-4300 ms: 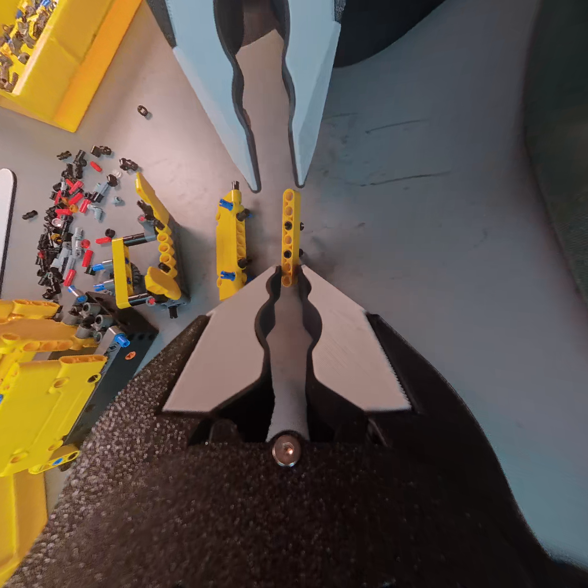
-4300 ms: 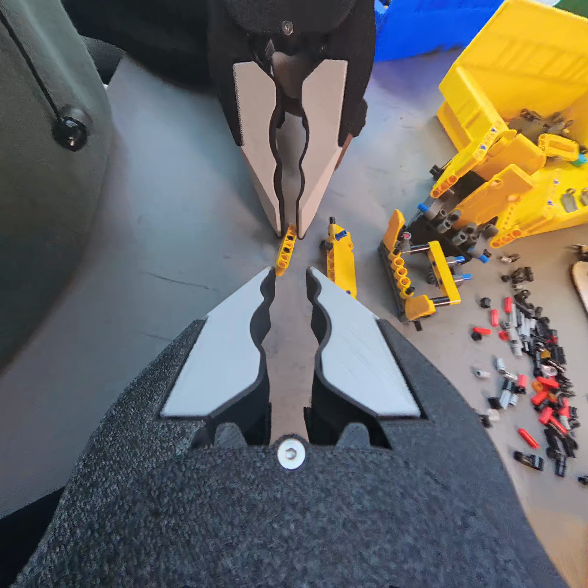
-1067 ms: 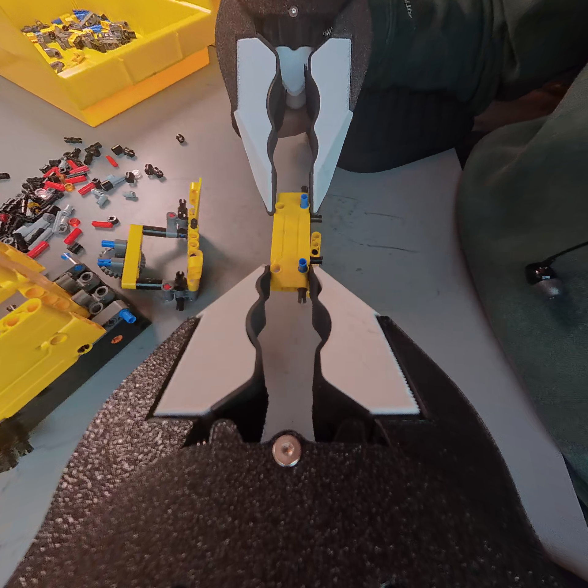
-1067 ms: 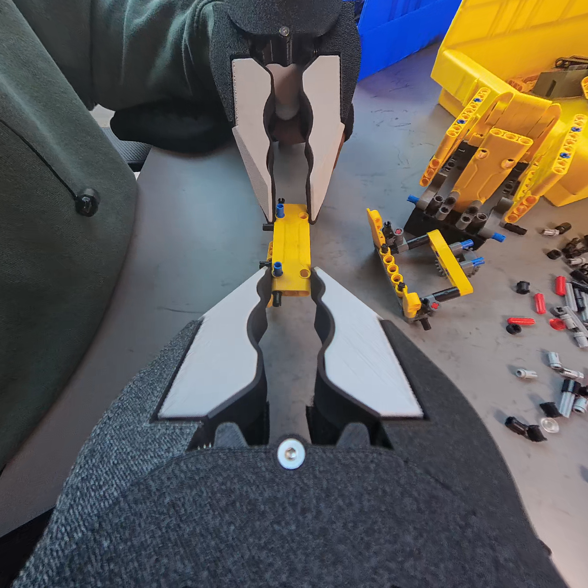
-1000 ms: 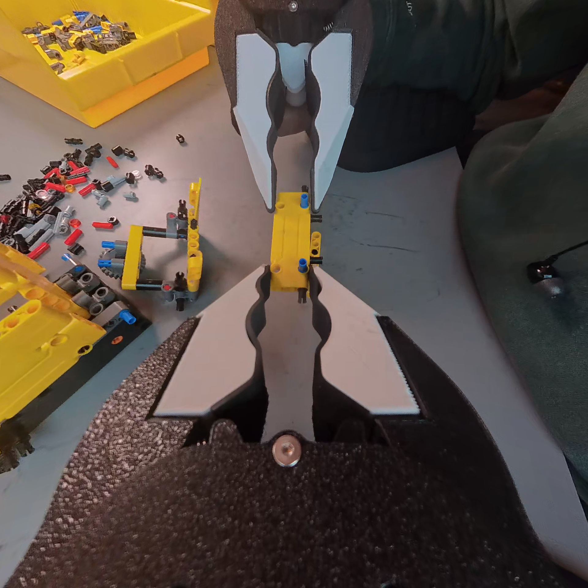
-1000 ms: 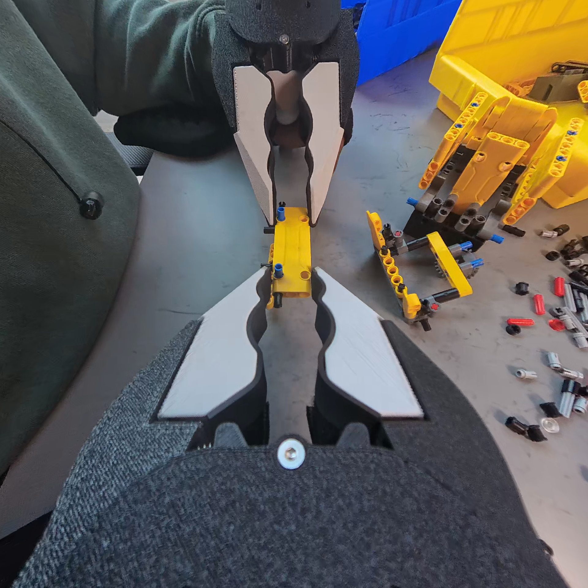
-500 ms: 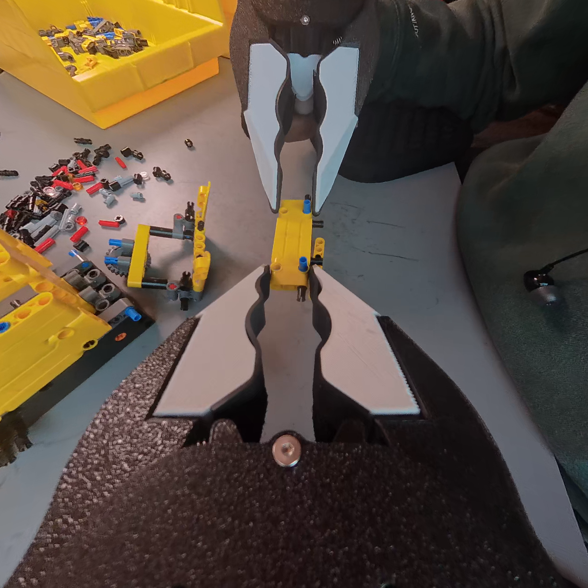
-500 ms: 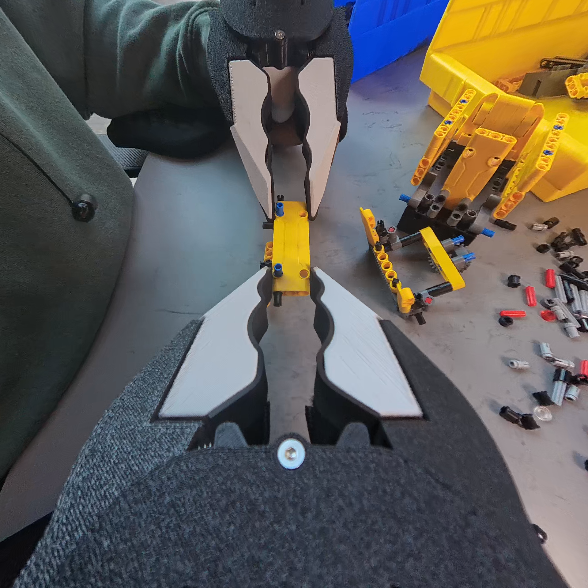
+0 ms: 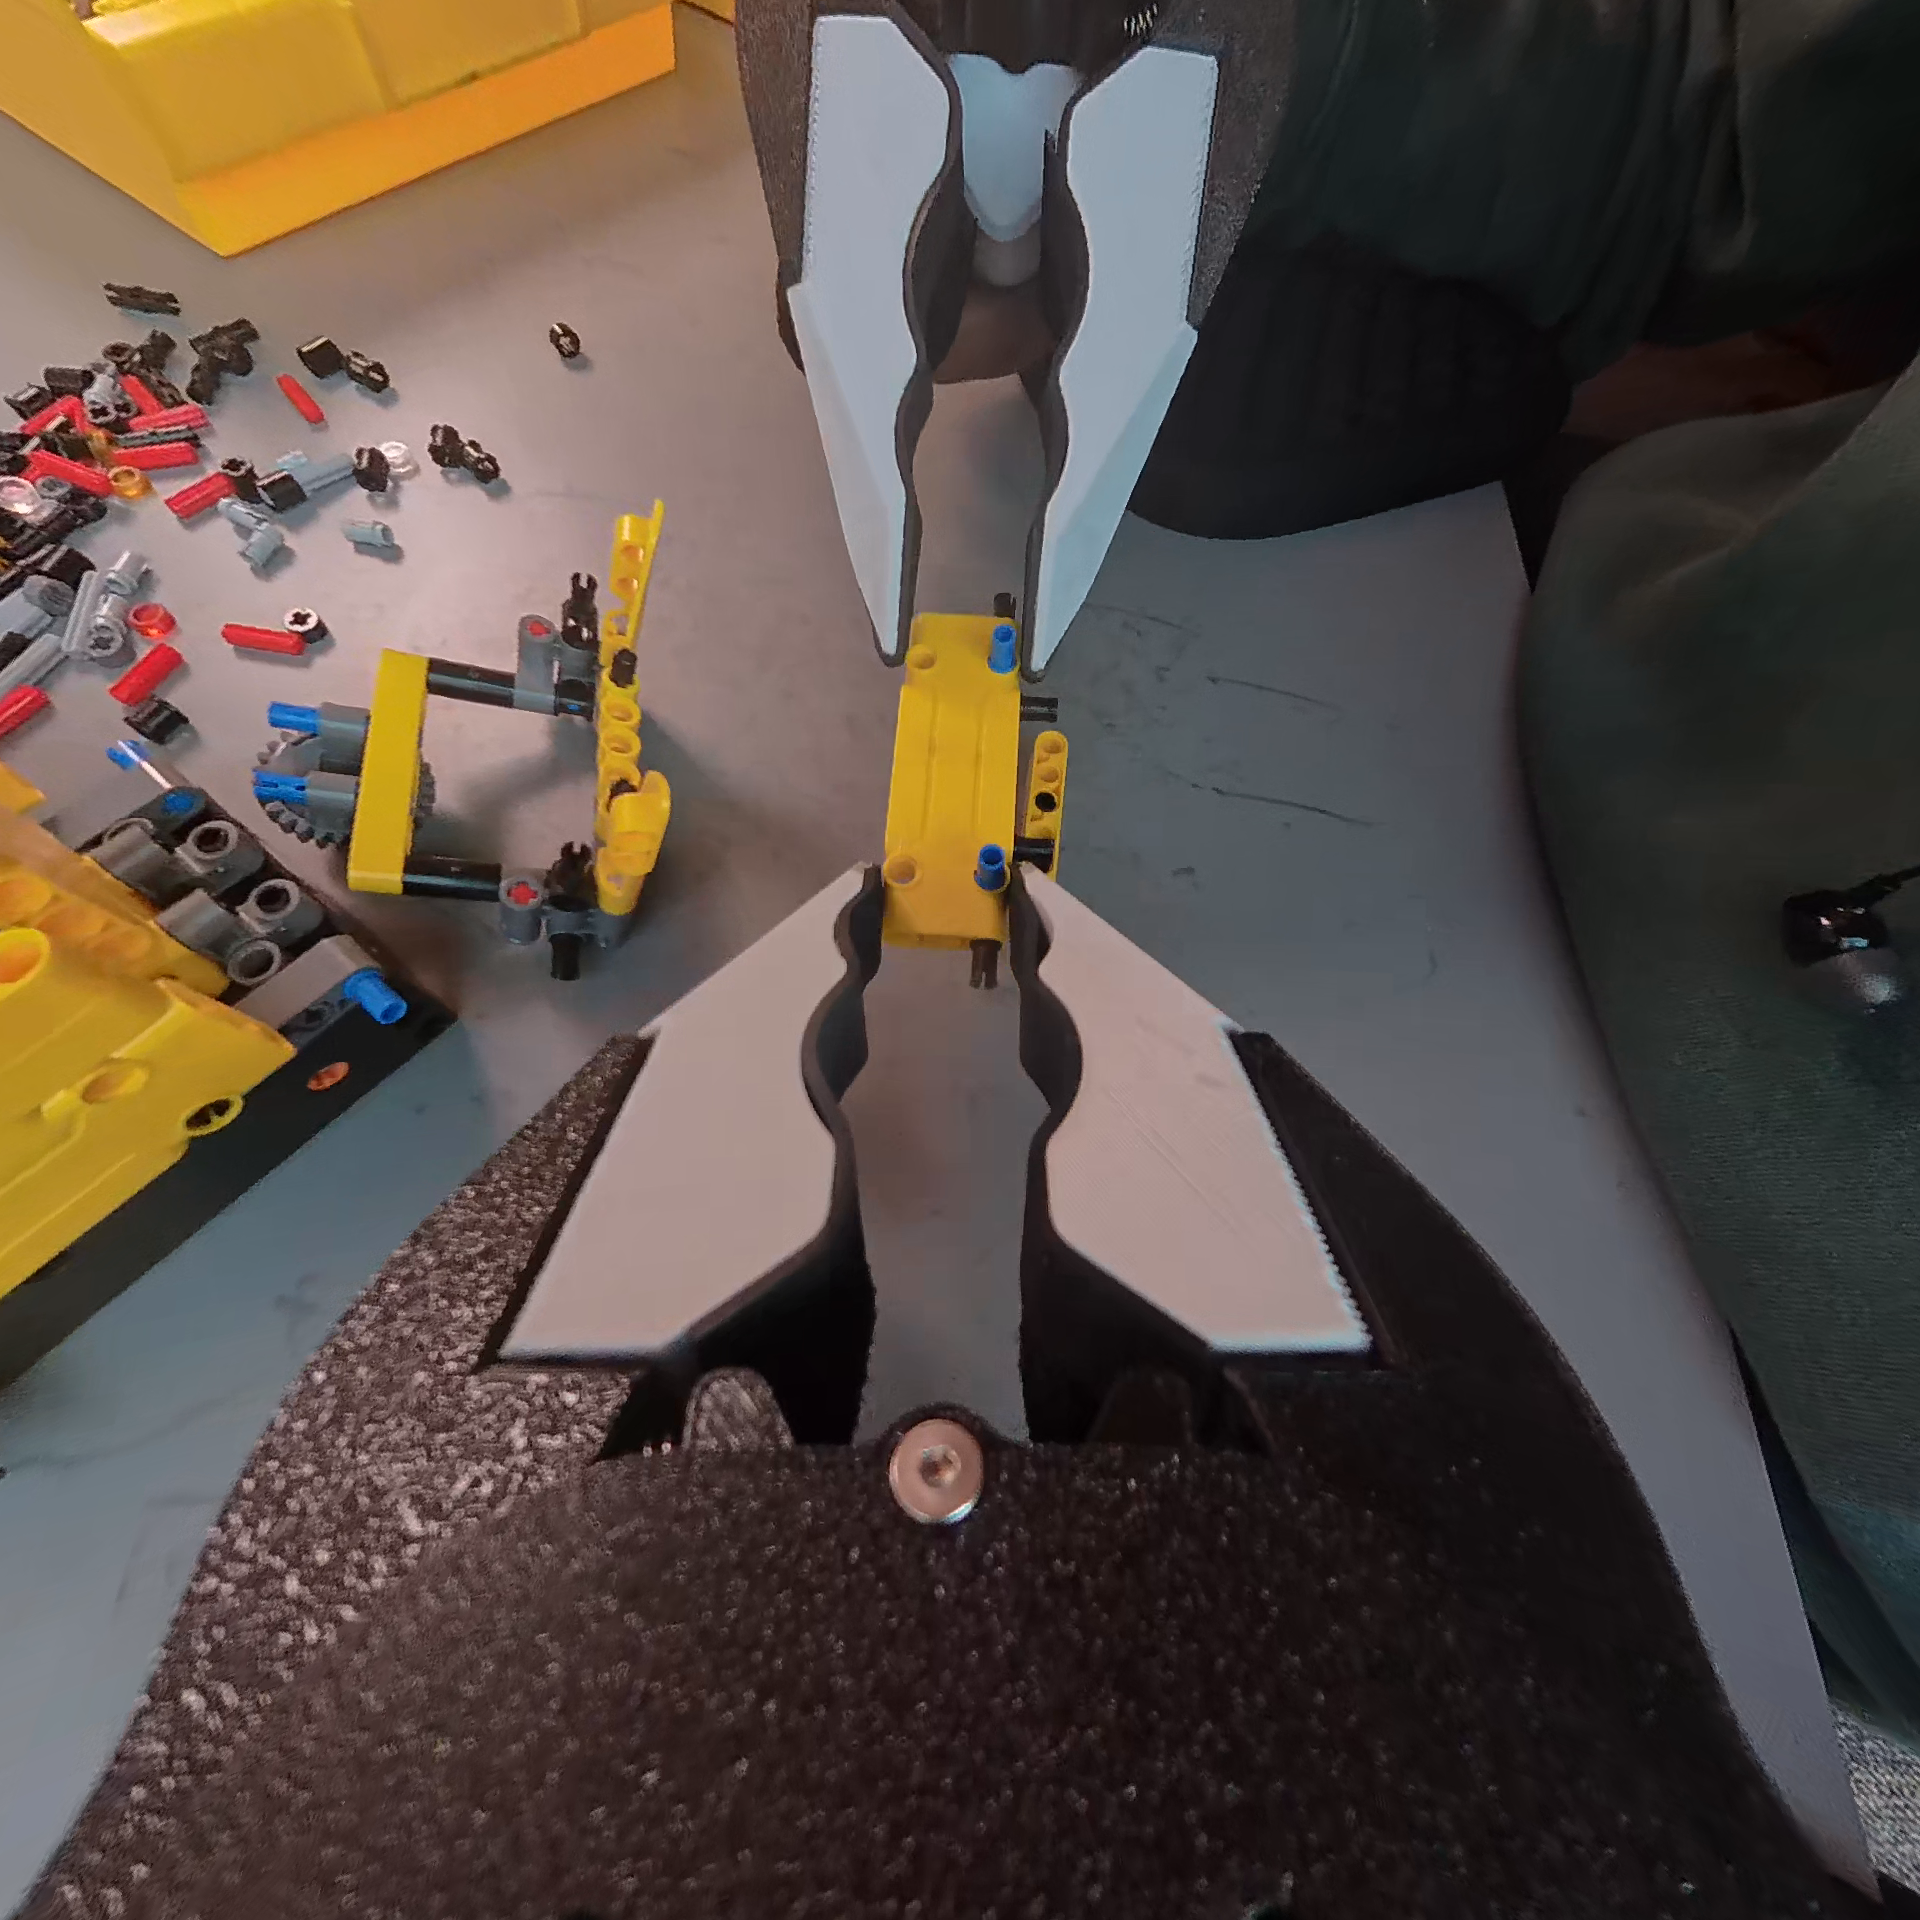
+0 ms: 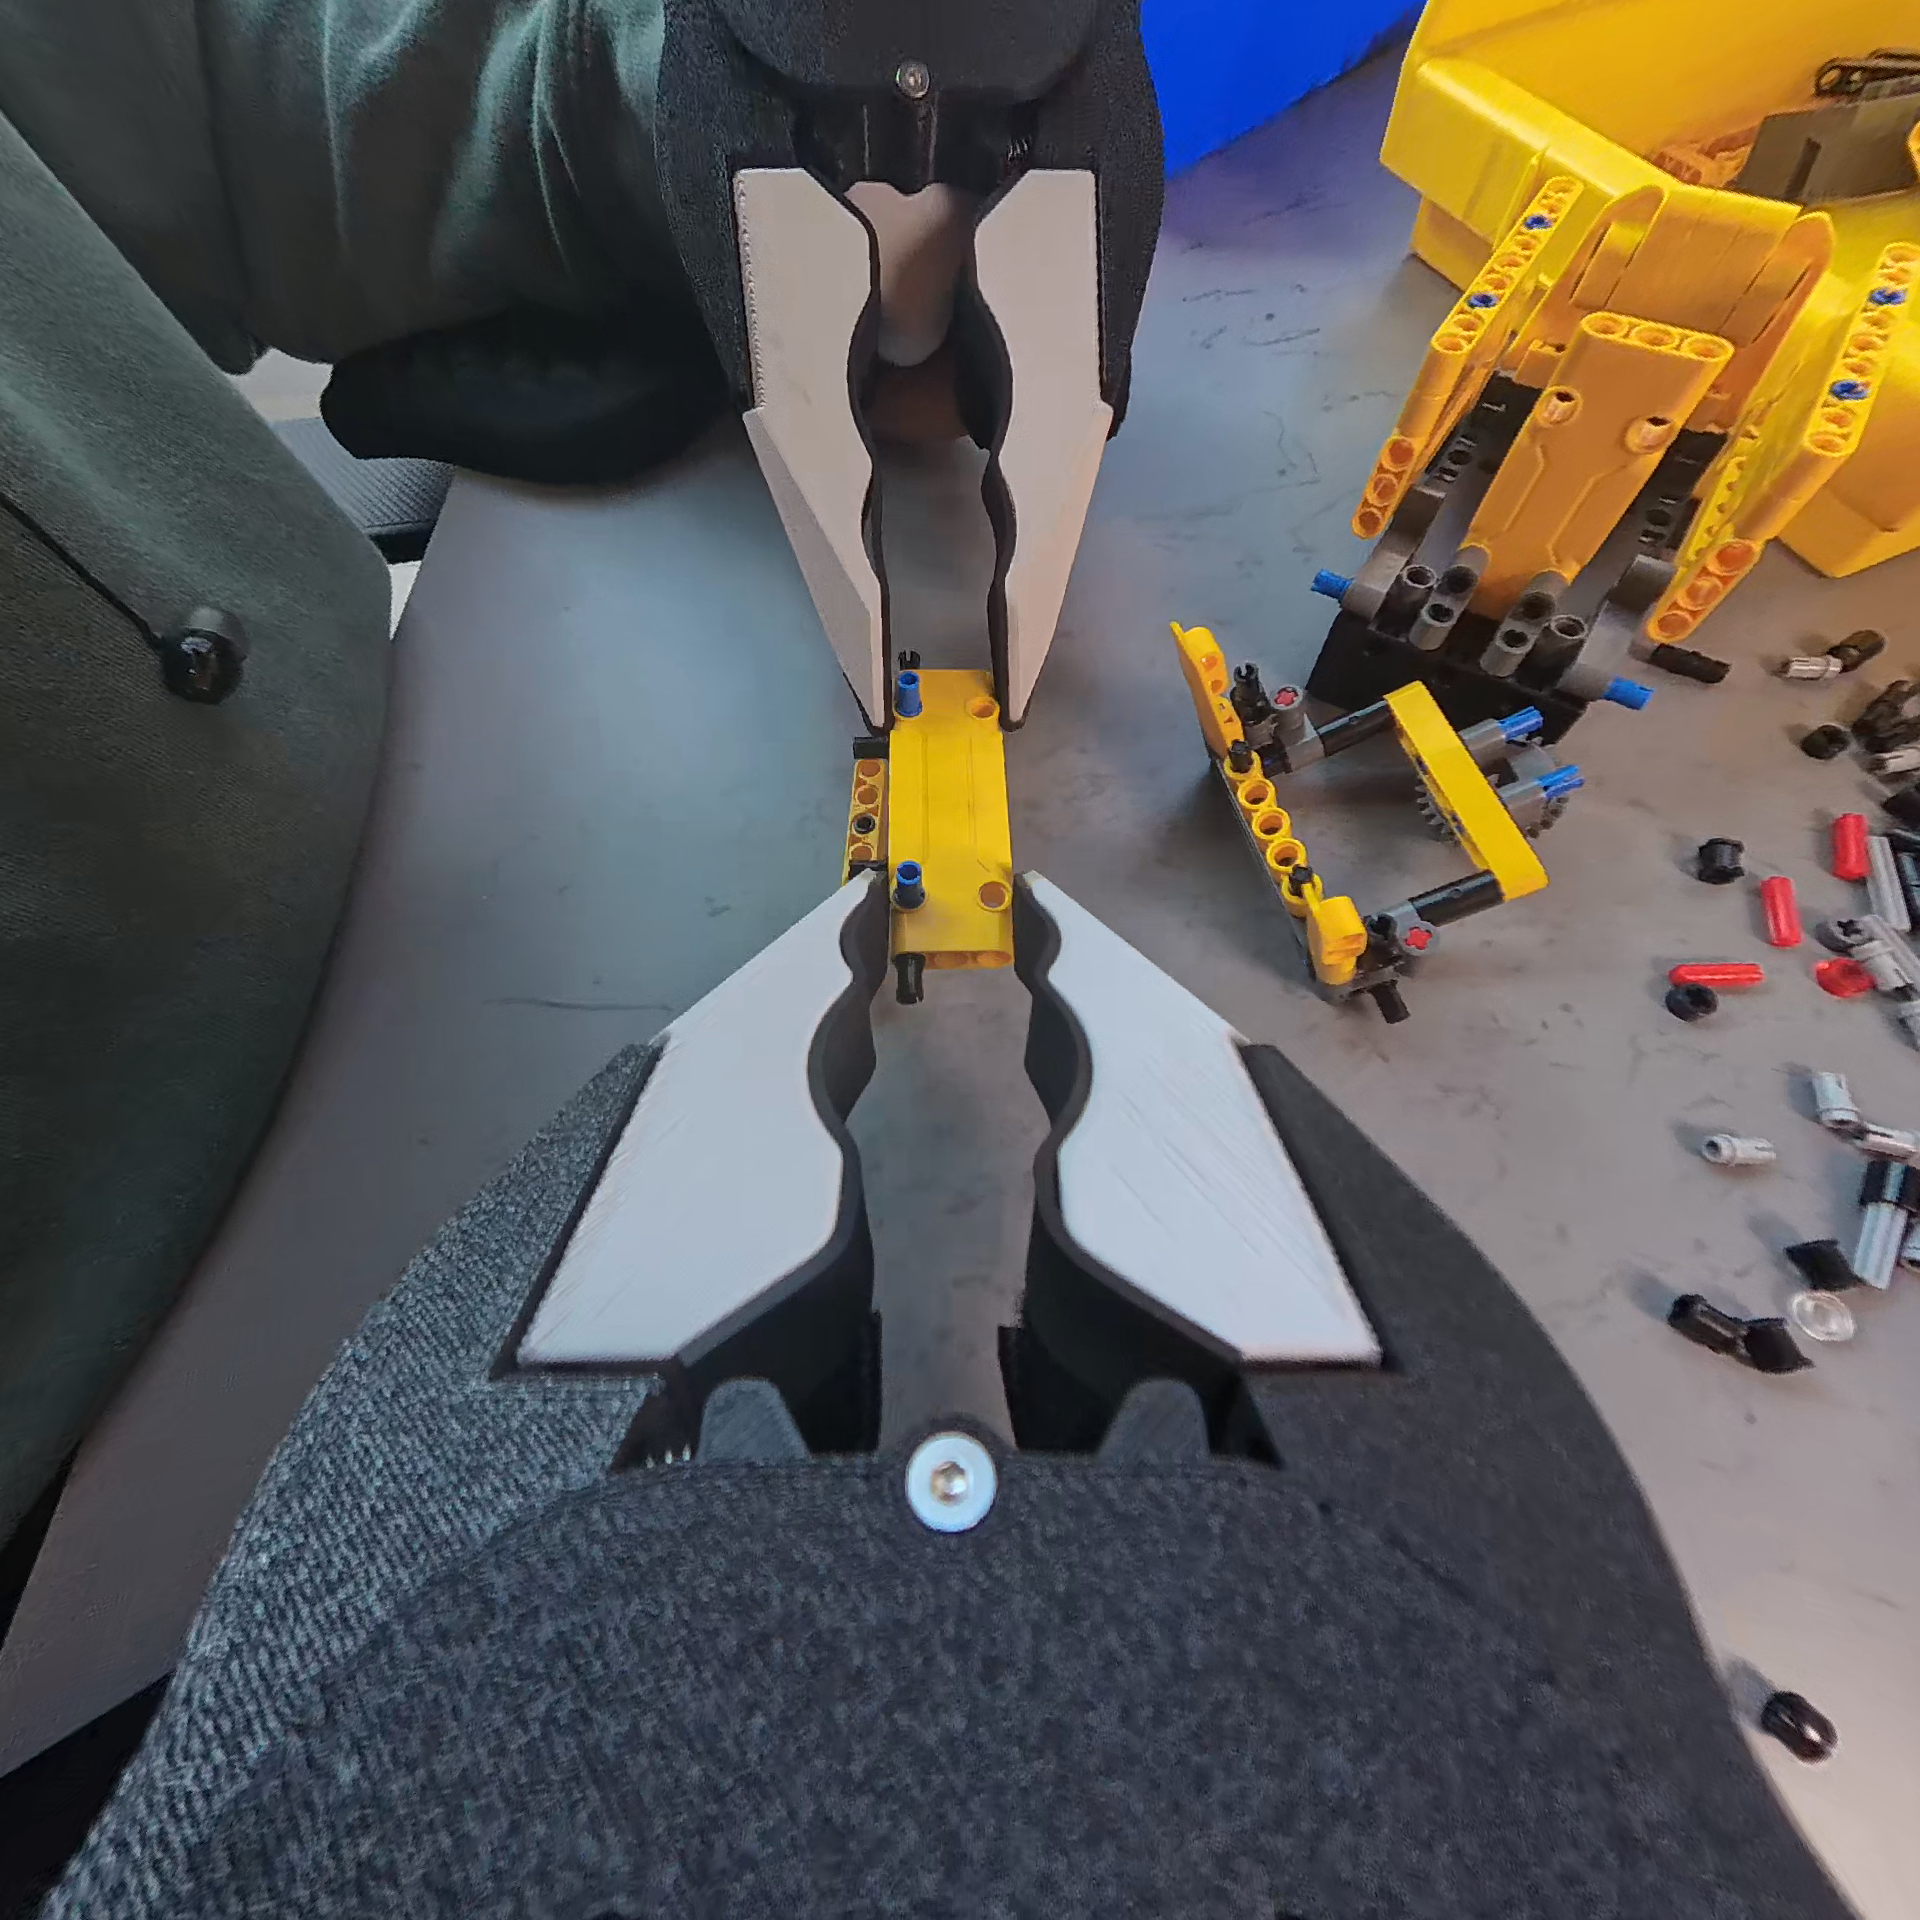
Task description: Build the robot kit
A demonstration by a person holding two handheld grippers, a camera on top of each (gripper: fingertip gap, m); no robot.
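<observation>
A yellow panel piece [image 9: 951, 790] with blue and black pins has a short yellow beam [image 9: 1049, 769] fixed along its side. It is held low over the grey table [image 9: 1299, 831], end to end between both grippers. My left gripper [image 9: 945, 883] is shut on its near end, and my right gripper [image 9: 961, 665] faces it, shut on the far end. In the right wrist view, my right gripper [image 10: 945, 883] clasps the panel [image 10: 951, 821] and the left gripper [image 10: 943, 717] holds the other end; the beam [image 10: 864, 810] is on the left.
A yellow frame assembly with a gear [image 9: 499, 769] [image 10: 1361, 831] lies beside the panel. A large yellow and black model [image 10: 1621, 457], scattered small pins [image 9: 125, 468] [image 10: 1860, 935] and a yellow bin [image 9: 364, 104] lie beyond. A green sleeve [image 10: 364, 156] and green clothing [image 9: 1745, 935] border the table edge. Some 5 centimeters of space lies between my two pairs of fingers.
4.3 s ago my left gripper held only the thin beam and my right was open. Now both clasp the panel with the beam on it. Over the last second little has moved.
</observation>
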